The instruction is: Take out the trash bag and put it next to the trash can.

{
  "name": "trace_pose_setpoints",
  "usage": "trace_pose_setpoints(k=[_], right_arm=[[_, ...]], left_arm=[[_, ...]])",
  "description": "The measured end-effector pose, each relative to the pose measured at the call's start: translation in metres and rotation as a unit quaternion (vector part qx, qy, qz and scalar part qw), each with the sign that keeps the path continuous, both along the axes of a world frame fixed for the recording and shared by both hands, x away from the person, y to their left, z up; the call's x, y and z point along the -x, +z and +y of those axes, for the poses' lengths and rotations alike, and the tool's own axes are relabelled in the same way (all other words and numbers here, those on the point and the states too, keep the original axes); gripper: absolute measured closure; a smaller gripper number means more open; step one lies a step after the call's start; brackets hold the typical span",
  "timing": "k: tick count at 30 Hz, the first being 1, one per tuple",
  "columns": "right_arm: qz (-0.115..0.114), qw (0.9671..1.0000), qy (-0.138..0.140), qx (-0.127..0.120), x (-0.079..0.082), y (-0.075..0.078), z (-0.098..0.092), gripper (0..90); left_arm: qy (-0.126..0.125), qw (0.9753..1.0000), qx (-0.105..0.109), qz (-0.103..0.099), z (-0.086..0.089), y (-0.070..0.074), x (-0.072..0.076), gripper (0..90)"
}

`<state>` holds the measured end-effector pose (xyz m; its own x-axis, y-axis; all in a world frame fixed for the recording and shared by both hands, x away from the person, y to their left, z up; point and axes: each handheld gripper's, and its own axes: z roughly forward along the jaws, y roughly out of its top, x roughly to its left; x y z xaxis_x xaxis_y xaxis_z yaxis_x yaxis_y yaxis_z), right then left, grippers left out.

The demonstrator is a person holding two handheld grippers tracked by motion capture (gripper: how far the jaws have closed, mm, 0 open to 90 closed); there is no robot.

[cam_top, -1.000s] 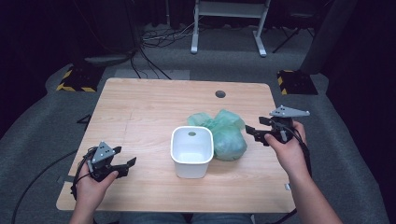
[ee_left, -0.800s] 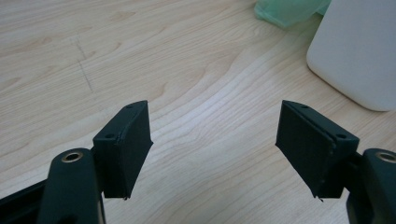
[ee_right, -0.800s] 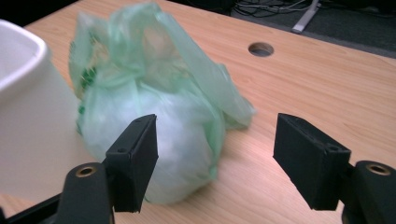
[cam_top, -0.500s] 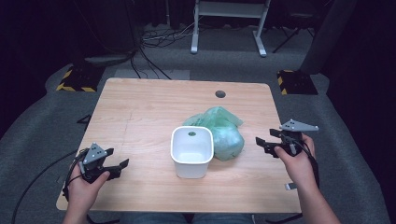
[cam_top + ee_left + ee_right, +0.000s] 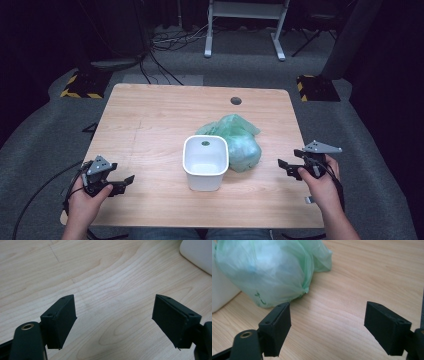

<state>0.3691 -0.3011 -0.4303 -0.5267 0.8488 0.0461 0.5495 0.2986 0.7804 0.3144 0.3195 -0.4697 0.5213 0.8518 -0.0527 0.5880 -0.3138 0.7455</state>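
Table brightly lit, dark surroundings, images soft

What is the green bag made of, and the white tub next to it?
The green bag looks like thin, see-through plastic film: it crinkles, shines softly, and something pale shows inside. The white tub seems to be smooth, hard plastic, with rounded corners and an even matte surface, though that is only a guess from its look.
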Motion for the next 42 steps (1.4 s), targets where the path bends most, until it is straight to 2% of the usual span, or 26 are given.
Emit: trace_pose_setpoints(k=[12, 14, 19, 22, 24, 26, 29, 31, 33, 42], right_arm=[[0.021, 0.9997, 0.003, 0.013, 0.007, -0.033, -0.004, 20.3], [0.021, 0.9995, 0.006, 0.021, 0.009, -0.039, -0.004, 19.9], [0.023, 0.9991, 0.01, 0.033, 0.011, -0.051, -0.004, 19.7], [0.021, 0.999, 0.012, 0.039, 0.012, -0.056, -0.003, 19.6], [0.02, 0.9989, 0.013, 0.04, 0.013, -0.058, -0.003, 19.6], [0.02, 0.9989, 0.013, 0.041, 0.014, -0.063, -0.002, 19.5], [0.021, 0.9989, 0.012, 0.041, 0.014, -0.066, -0.001, 19.5], [0.025, 0.9989, 0.011, 0.039, 0.015, -0.072, -0.001, 17.8], [0.016, 0.9992, 0.01, 0.035, 0.016, -0.075, 0.0, 16.4], [0.013, 0.9992, 0.003, 0.037, 0.017, -0.076, 0.001, 15.4]], left_arm=[[0.022, 0.9995, 0.007, 0.023, 0.008, -0.012, -0.003, 17.2], [0.023, 0.9995, -0.003, 0.024, 0.01, -0.014, -0.004, 17.3], [0.021, 0.9992, 0.0, 0.034, 0.014, -0.02, -0.005, 17.8], [0.021, 0.9991, -0.009, 0.036, 0.015, -0.023, -0.006, 18.0], [0.021, 0.999, -0.005, 0.039, 0.015, -0.025, -0.006, 17.8], [0.02, 0.9987, -0.014, 0.044, 0.016, -0.028, -0.008, 17.9], [0.017, 0.999, -0.013, 0.04, 0.016, -0.031, -0.008, 18.0], [0.013, 0.9994, -0.018, 0.027, 0.016, -0.034, -0.009, 17.1], [0.008, 0.9996, -0.024, 0.014, 0.016, -0.037, -0.01, 15.4], [0.007, 0.9995, -0.026, 0.015, 0.016, -0.037, -0.01, 14.9]])
